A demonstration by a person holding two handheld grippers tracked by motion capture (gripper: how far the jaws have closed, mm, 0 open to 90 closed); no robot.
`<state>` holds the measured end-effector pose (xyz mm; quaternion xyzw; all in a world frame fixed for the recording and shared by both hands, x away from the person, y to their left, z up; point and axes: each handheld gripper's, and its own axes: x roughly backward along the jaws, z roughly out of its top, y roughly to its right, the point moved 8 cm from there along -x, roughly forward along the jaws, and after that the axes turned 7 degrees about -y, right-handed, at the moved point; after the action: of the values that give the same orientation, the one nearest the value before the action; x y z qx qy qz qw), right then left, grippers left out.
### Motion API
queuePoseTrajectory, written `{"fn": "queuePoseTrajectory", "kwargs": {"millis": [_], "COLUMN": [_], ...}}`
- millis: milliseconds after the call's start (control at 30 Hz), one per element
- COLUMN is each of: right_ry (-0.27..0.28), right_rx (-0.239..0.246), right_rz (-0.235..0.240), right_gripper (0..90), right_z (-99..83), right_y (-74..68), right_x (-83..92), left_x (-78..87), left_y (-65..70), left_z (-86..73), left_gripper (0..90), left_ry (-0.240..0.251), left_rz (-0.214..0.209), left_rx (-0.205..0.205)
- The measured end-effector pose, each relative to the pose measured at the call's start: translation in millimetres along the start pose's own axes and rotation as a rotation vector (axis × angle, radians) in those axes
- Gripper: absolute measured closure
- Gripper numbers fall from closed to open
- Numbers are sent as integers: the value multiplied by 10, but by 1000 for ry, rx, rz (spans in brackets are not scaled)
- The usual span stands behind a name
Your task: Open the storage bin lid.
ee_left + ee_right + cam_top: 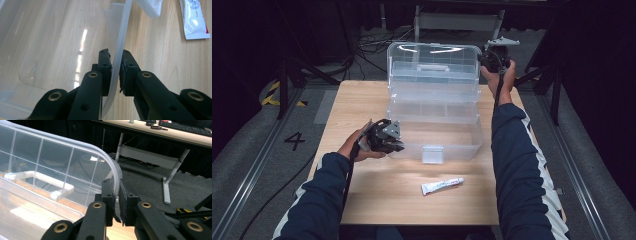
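On the wooden table (362, 190) the clear tiered box (432, 107) stood open, my right gripper (117, 195) pinching its raised lid (62, 157), my left gripper (115, 71) clamping the base wall (120, 42); I judged closing needed the lid swung down next.

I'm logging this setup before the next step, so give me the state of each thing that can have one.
Clear plastic box: open, tiers spread out, bottom bin looks empty.
Lid: raised upright at the back.
Tube: lying flat on the table, outside the box.
Left gripper: fingers shut on the box's front wall.
Right gripper: fingers shut on the lid's rim.
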<state>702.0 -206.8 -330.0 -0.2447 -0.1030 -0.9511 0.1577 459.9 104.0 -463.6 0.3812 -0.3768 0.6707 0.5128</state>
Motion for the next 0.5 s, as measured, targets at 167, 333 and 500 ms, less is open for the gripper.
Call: {"fn": "queuePoseTrajectory", "kwargs": {"millis": [167,333,500], "right_ry": [-6,-9,-13], "right_rx": [4,5,6], "right_rz": [-4,0,-3], "right_gripper": [830,828,826], "right_z": [1,0,-6], "right_y": [3,9,15], "right_x": [-28,-50,-72], "left_x": [1,-1,-2], "left_y": [0,1,0], "left_z": [-3,-1,-1], "left_gripper": [811,811,811], "left_ry": [1,4,5], "left_rz": [3,2,1], "left_rx": [2,3,2]}}
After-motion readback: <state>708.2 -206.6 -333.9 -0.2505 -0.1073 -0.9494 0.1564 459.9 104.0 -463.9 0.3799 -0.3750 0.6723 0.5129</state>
